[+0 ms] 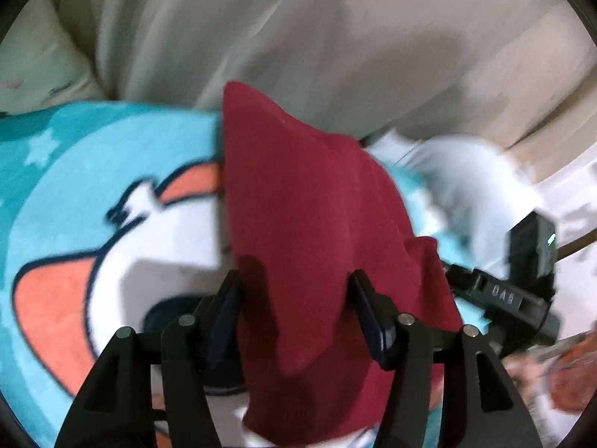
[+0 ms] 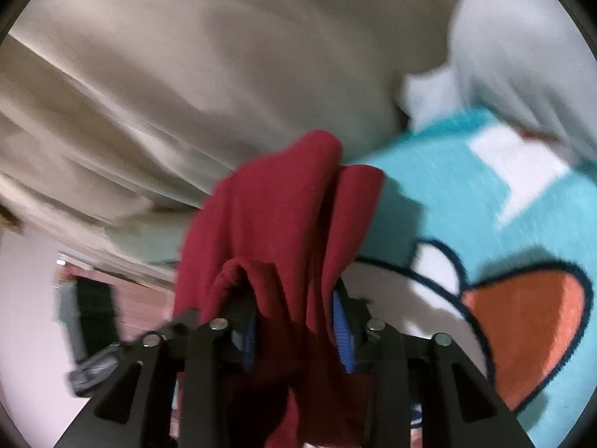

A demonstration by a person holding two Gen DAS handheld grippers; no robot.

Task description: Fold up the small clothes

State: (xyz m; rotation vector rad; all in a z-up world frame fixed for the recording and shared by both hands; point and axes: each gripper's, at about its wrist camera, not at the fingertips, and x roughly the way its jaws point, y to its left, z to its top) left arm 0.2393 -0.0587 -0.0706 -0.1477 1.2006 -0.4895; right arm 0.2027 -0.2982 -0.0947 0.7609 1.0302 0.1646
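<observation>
A dark red garment [image 1: 298, 194] hangs bunched between my two grippers, above a turquoise cartoon blanket [image 1: 82, 171]. In the left wrist view the red cloth fills the gap between the fingers of my left gripper [image 1: 294, 283], whose jaws stand fairly wide around it. In the right wrist view the same red garment [image 2: 276, 216] is folded over and gathered between the blue-padded fingers of my right gripper [image 2: 294, 291]. The right gripper's black body [image 1: 522, 283] shows at the right of the left wrist view. Both views are motion-blurred.
Beige curtains [image 1: 298, 37] hang behind the blanket [image 2: 466, 194]. A pale pillow [image 1: 33, 63] lies at the far left. White fabric [image 1: 459, 171] lies at the right of the blanket. A wall and doorway [image 2: 93, 298] show at the lower left of the right wrist view.
</observation>
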